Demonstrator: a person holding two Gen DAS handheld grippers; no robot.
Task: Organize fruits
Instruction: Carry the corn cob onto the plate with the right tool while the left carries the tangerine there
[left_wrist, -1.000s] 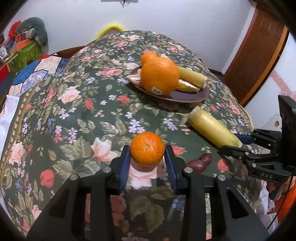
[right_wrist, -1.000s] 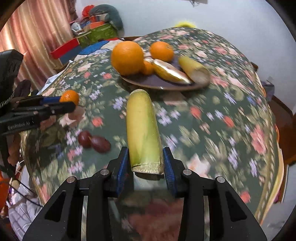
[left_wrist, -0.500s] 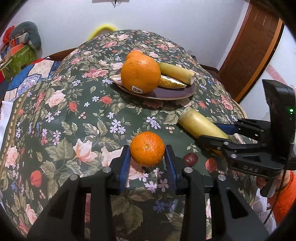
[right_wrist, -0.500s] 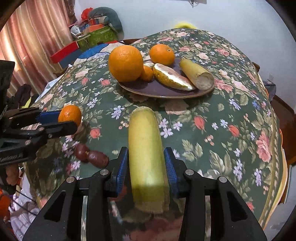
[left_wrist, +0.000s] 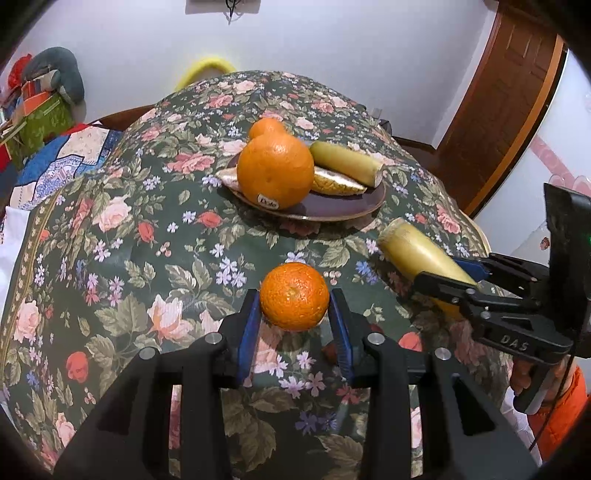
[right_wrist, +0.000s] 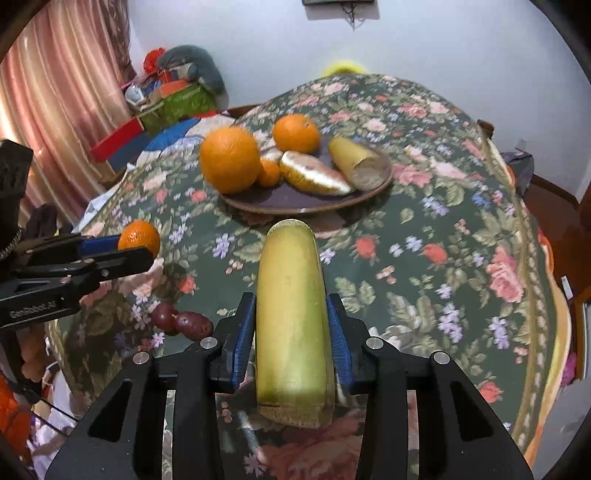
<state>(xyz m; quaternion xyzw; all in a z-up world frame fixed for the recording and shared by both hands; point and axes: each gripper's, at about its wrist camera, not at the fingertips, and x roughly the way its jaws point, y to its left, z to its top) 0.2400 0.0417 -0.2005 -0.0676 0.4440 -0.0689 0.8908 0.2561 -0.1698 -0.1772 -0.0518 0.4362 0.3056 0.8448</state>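
My left gripper is shut on a small orange mandarin, held just above the floral tablecloth; the right wrist view shows that gripper and mandarin at the left. My right gripper holds a long yellow-green cut fruit piece lengthwise, its jaws closing on the sides. That piece points toward a dark plate. On the plate lie a large orange, a smaller orange, a golden slice and another yellow piece.
Two dark red fruits lie on the cloth between the grippers. The round table's edge drops off at the right. Boxes and cushions are piled beyond the table at the back left, and a wooden door stands at the right.
The yellow-green piece now sits deeper between the right jaws, and that gripper has come further into the left view. The left gripper keeps its mandarin almost still.
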